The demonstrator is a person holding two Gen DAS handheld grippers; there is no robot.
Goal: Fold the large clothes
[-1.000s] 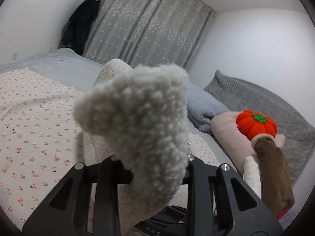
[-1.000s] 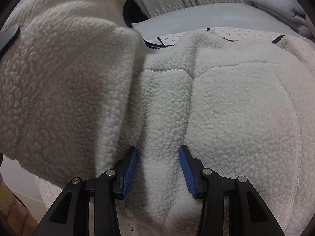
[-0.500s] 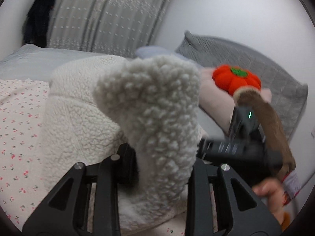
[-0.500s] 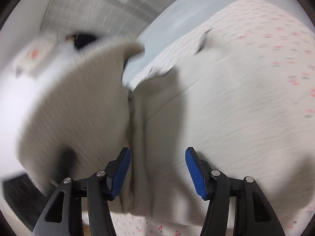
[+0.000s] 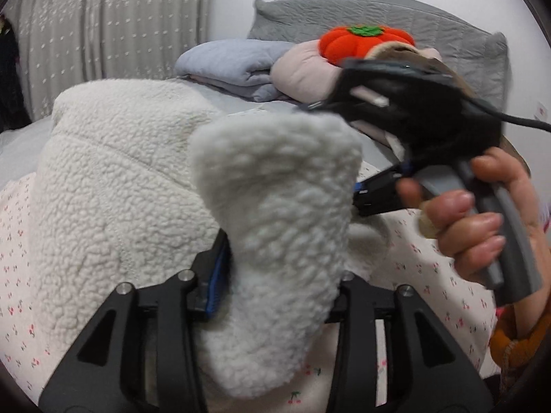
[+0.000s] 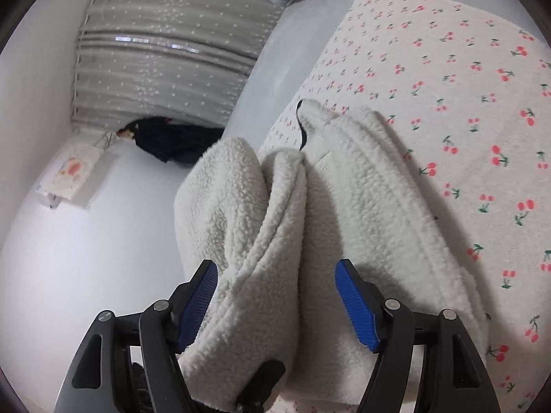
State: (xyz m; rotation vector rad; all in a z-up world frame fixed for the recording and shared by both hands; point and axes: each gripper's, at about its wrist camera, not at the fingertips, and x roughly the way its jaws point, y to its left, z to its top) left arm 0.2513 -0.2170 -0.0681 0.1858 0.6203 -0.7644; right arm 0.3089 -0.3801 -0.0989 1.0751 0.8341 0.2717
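Observation:
A cream fleece jacket (image 5: 113, 199) lies folded over itself on the cherry-print bed cover (image 6: 465, 86). One thick flap of it (image 5: 275, 206) stands up between the fingers of my left gripper (image 5: 282, 268). The jaws are opening, and the fleece still fills the gap against the blue pad (image 5: 215, 282). In the right wrist view the jacket (image 6: 361, 206) is a narrow doubled stack. My right gripper (image 6: 279, 285) straddles a fold of it, its jaws opening wide and the blue pads (image 6: 354, 304) off the cloth. A person's hand (image 5: 482, 227) holds the right gripper close by on the right.
A folded blue-grey blanket (image 5: 237, 65), a pink pillow (image 5: 303, 75), an orange pumpkin plush (image 5: 365, 43) and a grey quilted pillow (image 5: 430, 24) lie at the bed's head. A grey curtain (image 6: 165, 44) and a dark hanging garment (image 6: 175, 139) are by the wall.
Both views have swung and rolled. The jacket side has come over onto the rest. The right jaws have spread off the fleece, and the hand with the right gripper has come close beside my left.

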